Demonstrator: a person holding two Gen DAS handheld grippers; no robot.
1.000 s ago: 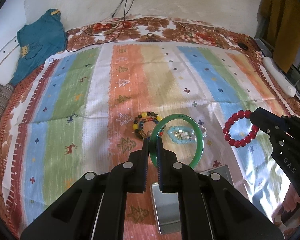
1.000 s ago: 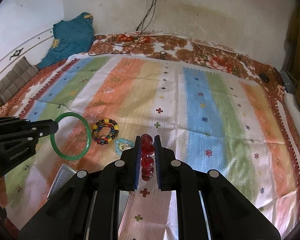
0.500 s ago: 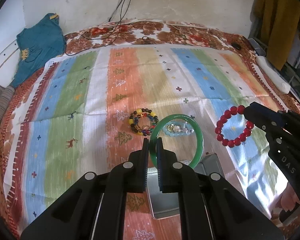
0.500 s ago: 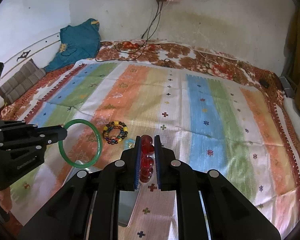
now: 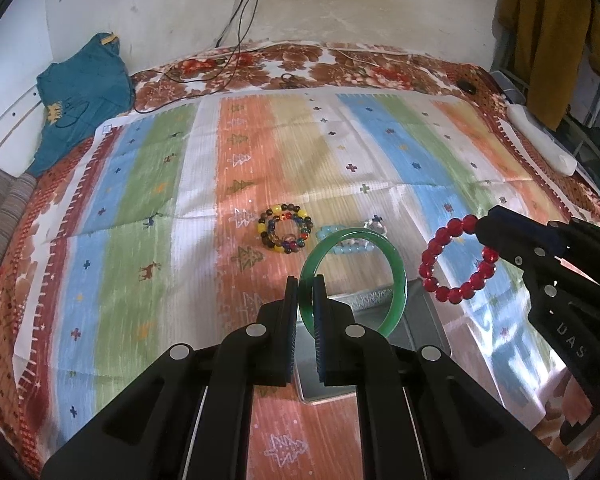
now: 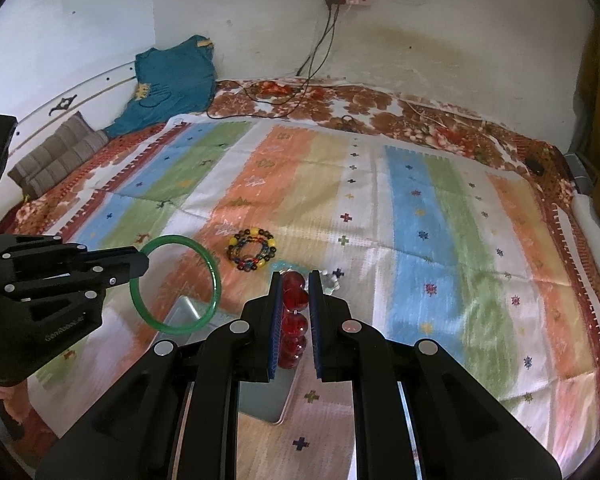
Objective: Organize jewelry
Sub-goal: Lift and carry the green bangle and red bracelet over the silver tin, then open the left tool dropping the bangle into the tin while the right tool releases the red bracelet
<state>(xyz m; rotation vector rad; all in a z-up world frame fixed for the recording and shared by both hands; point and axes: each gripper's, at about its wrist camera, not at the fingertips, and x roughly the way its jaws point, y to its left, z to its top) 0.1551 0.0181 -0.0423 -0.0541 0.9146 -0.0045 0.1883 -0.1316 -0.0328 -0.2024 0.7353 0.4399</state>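
Observation:
My left gripper [image 5: 306,280] is shut on a green bangle [image 5: 398,276] and holds it above a shiny metal tray [image 5: 424,312]. My right gripper [image 6: 295,276] is shut on a red bead bracelet [image 6: 294,300], also in the air over the tray [image 6: 260,396]. The red bracelet [image 5: 456,260] shows at the right in the left wrist view, the bangle [image 6: 176,284] at the left in the right wrist view. A multicoloured bead bracelet [image 5: 286,229] and a pale blue bracelet [image 5: 350,242] lie on the striped cloth beyond the tray.
The striped cloth [image 5: 160,208] covers a floral bed. A teal garment [image 5: 80,92] and cables [image 5: 236,32] lie at the back by the wall. A white object [image 5: 540,140] sits at the right edge.
Both grippers have pulled back and risen a little with their bracelets still held. The tray now lies further under both grippers.

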